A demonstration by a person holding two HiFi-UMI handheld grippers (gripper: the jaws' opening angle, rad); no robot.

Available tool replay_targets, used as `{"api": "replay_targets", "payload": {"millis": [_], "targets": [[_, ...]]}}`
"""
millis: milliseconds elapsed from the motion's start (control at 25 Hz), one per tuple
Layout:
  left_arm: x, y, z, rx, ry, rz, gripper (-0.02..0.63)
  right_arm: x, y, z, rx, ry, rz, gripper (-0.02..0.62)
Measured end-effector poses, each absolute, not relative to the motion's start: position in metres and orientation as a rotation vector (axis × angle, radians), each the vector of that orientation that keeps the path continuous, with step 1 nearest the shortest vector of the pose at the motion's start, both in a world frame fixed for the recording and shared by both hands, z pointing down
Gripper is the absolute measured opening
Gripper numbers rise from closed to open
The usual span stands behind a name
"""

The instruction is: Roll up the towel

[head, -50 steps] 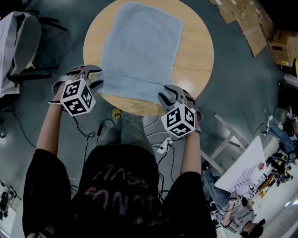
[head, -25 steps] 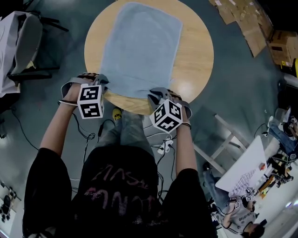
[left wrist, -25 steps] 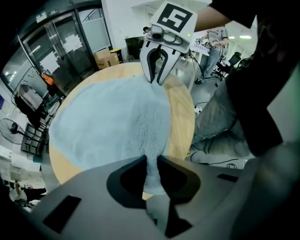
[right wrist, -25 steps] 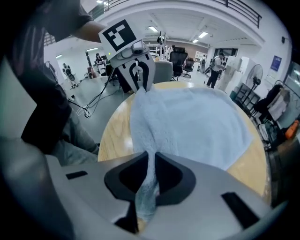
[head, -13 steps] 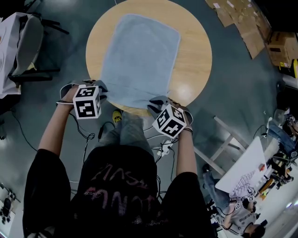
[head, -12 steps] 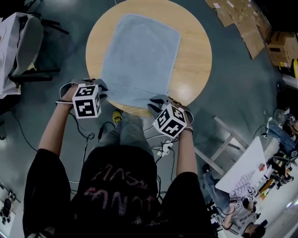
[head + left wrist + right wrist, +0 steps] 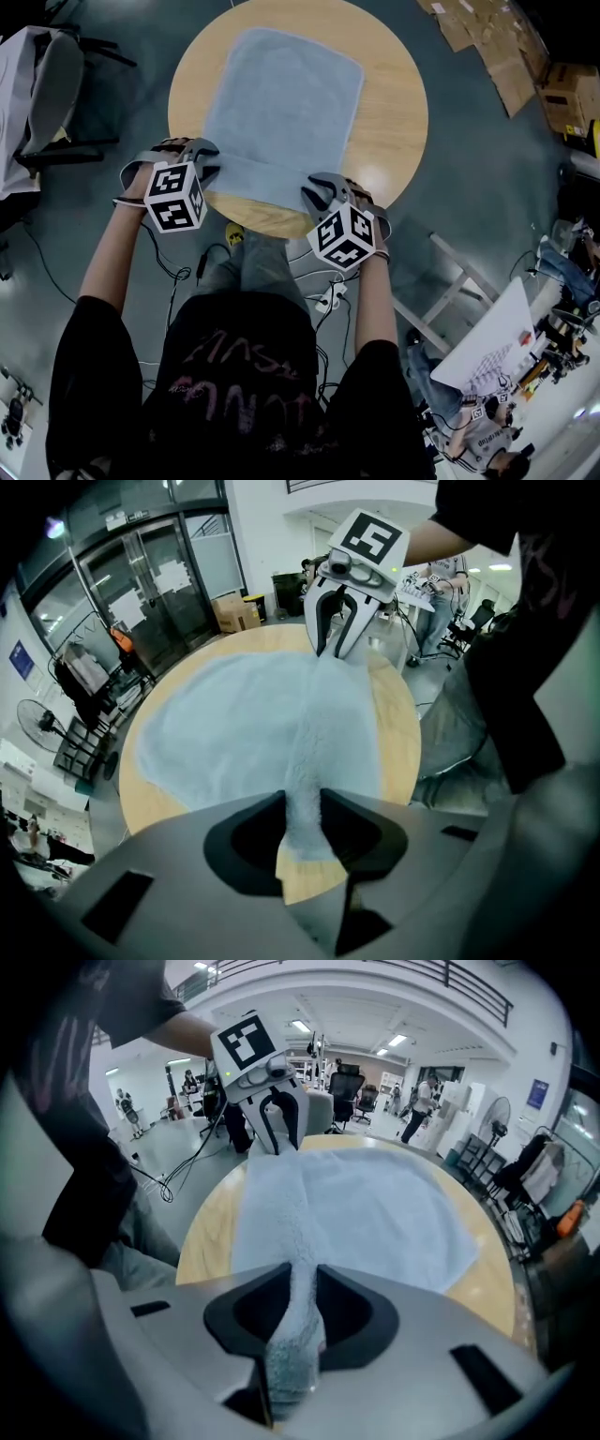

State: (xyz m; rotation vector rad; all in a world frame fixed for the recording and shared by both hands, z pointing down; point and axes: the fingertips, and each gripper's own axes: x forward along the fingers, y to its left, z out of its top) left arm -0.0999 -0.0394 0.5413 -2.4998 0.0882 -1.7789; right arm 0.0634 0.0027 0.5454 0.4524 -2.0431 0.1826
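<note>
A light blue towel (image 7: 281,103) lies spread on the round wooden table (image 7: 398,103), its near edge raised into a fold. My left gripper (image 7: 195,155) is at the near left corner. In the left gripper view its jaws (image 7: 302,803) are opening, with the fold (image 7: 302,761) still filling the gap and touching both pads. My right gripper (image 7: 323,190) is at the near right corner. Its jaws (image 7: 303,1279) are opening too, and the towel edge (image 7: 298,1335) hangs pinched between them. Each gripper shows in the other's view (image 7: 337,635) (image 7: 279,1119).
A chair (image 7: 52,84) stands left of the table, and flattened cardboard boxes (image 7: 520,52) lie at the upper right. A white board (image 7: 487,347) and a stool frame (image 7: 441,281) are at the lower right. Cables (image 7: 323,295) trail on the floor by my legs.
Both grippers pushed the towel's near edge forward onto the table, then came back a little. The near edge now sits as a thicker fold.
</note>
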Motion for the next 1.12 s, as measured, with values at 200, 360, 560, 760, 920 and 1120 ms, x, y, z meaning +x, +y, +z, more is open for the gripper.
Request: {"api": "replay_targets", "payload": {"millis": [200,360,560,760,920,1120], "targets": [[-0.1,-0.044,0.549,-2.494,0.064,-1.776,0.13,0.058,-0.002,0.554,0.436,-2.073,0.235,0.098],[-0.102,-0.051,0.542,-2.535,0.127,-1.752,0.176,0.06,-0.002,0.546,0.459,-2.09,0.24,0.119],[-0.109,-0.059,0.516,-2.532,0.229,-1.69,0.198,0.075,-0.004,0.519,0.565,-2.103,0.188,0.144],[-0.116,-0.043,0.483,-2.497,0.253,-1.633,0.195,0.08,0.015,0.49,0.628,-2.075,0.05,0.129],[-0.103,-0.004,0.496,-2.422,0.132,-1.638,0.201,0.059,0.04,0.497,0.604,-2.054,-0.056,0.126],[-0.099,-0.006,0.532,-2.235,0.156,-1.688,0.245,0.06,0.028,0.534,0.67,-1.928,-0.116,0.158]]}}
